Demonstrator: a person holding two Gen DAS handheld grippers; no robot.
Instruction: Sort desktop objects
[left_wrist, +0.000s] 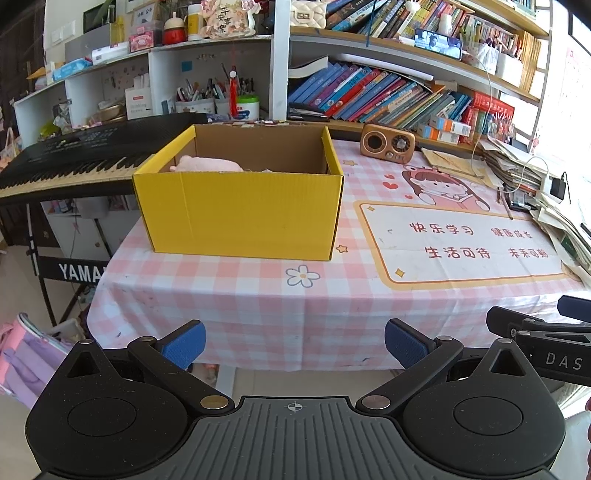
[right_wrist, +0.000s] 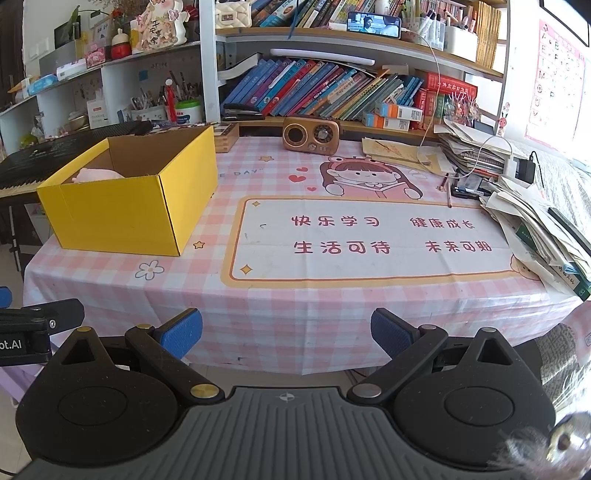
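Presently, left hand-held gripper (left_wrist: 294, 345): wide, empty, short of the bench (left_wrist: 258, 295) front edge.
Right hand-held gripper (right_wrist: 286, 332): wide, empty.
Yellow cardboard box (left_wrist: 240, 214): bench's left side; pink soft item (left_wrist: 207, 164) inside.

L gripper (left_wrist: 294, 344) fingers wide, empty | R gripper (right_wrist: 286, 331) same

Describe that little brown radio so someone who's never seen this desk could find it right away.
Start at the desk with the pink checked tablecloth and look to its far edge, under the shelf of slanted books. The radio stands there, right of the yellow box: a rounded copper-brown case with a round speaker and a dial.
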